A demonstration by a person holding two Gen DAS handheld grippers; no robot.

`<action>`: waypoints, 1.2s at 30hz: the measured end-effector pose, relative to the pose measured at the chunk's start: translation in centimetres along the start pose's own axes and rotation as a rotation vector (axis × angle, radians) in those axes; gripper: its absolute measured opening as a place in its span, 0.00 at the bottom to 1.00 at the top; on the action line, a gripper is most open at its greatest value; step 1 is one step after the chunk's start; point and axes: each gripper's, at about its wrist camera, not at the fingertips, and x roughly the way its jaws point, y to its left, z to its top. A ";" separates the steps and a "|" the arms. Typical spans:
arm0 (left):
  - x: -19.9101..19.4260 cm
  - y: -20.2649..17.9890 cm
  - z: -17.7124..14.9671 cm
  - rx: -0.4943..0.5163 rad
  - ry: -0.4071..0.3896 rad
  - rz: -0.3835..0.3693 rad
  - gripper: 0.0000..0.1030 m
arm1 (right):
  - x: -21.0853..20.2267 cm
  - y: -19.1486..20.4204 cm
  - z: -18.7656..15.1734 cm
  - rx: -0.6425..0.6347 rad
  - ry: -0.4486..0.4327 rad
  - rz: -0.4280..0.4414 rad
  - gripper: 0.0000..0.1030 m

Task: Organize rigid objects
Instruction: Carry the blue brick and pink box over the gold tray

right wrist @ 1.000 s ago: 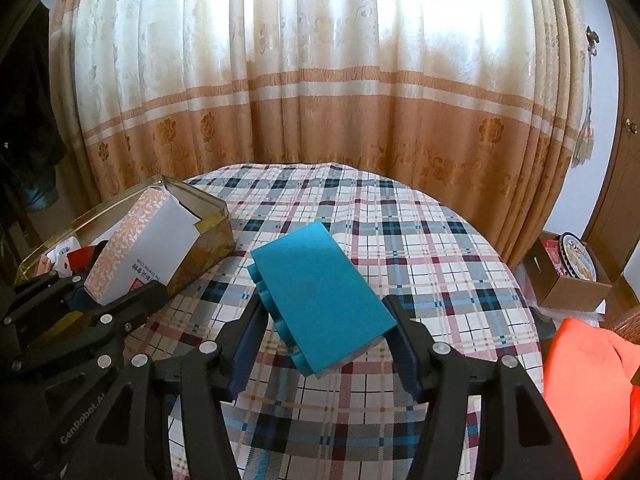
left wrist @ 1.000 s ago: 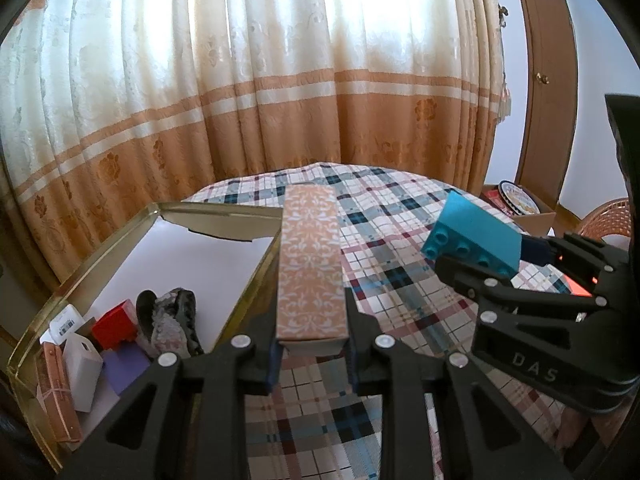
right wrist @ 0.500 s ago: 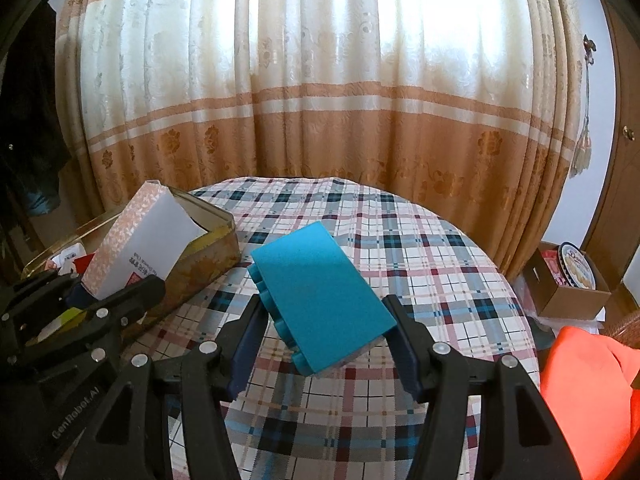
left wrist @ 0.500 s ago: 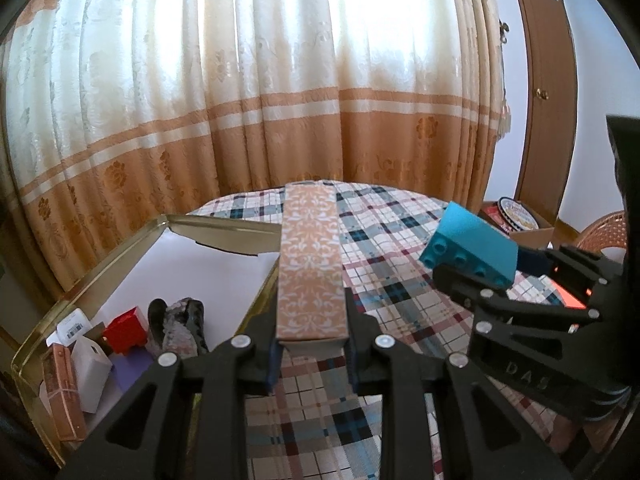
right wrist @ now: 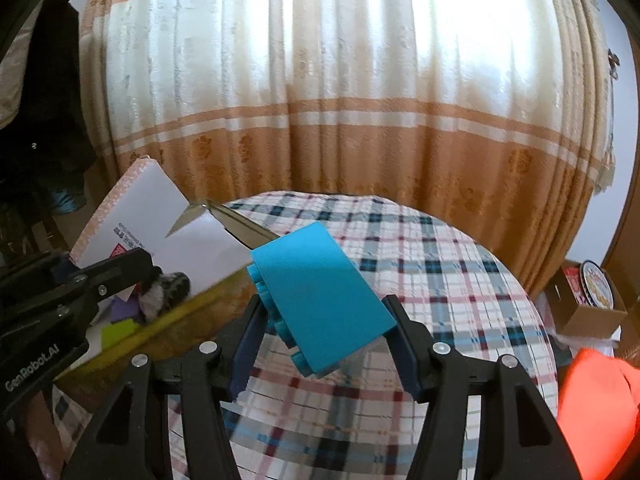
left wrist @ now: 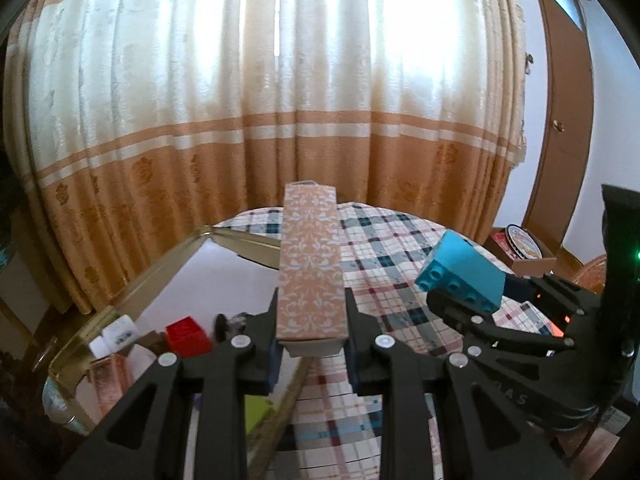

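At nine o'clock in our left wrist view sits the gold tin tray, holding a red block, a white carton and a lime-green piece, on the plaid-clothed table. At the centre, our left gripper has its fingers clamped on the near end of the peach damask-patterned box, which points toward twelve o'clock, raised over the tray's right rim. At three o'clock our right gripper carries the teal building brick above the table. In our right wrist view its fingers pinch that brick, tilted with its studs toward nine o'clock. An orange cloth shows at four o'clock.
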 end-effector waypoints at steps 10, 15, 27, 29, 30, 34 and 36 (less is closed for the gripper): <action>-0.7 2.7 0.5 -0.037 0.005 0.045 0.23 | 0.0 2.5 2.3 -0.051 -0.024 0.049 0.59; -1.0 3.9 0.6 -0.047 0.011 0.067 0.23 | 0.1 3.3 3.2 -0.070 -0.027 0.070 0.59; -0.9 7.8 0.3 -0.086 0.053 0.152 0.23 | 2.3 7.3 5.1 -0.137 0.013 0.152 0.59; -0.6 8.6 0.1 -0.094 0.068 0.167 0.23 | 2.9 8.1 5.3 -0.142 0.022 0.167 0.59; -0.5 8.8 0.1 -0.096 0.074 0.172 0.23 | 3.3 8.5 5.4 -0.146 0.030 0.174 0.59; 0.2 10.0 -0.1 -0.114 0.106 0.187 0.23 | 4.7 9.8 5.5 -0.165 0.061 0.189 0.59; 0.3 10.3 -0.2 -0.116 0.109 0.194 0.23 | 5.3 10.4 5.5 -0.173 0.077 0.195 0.59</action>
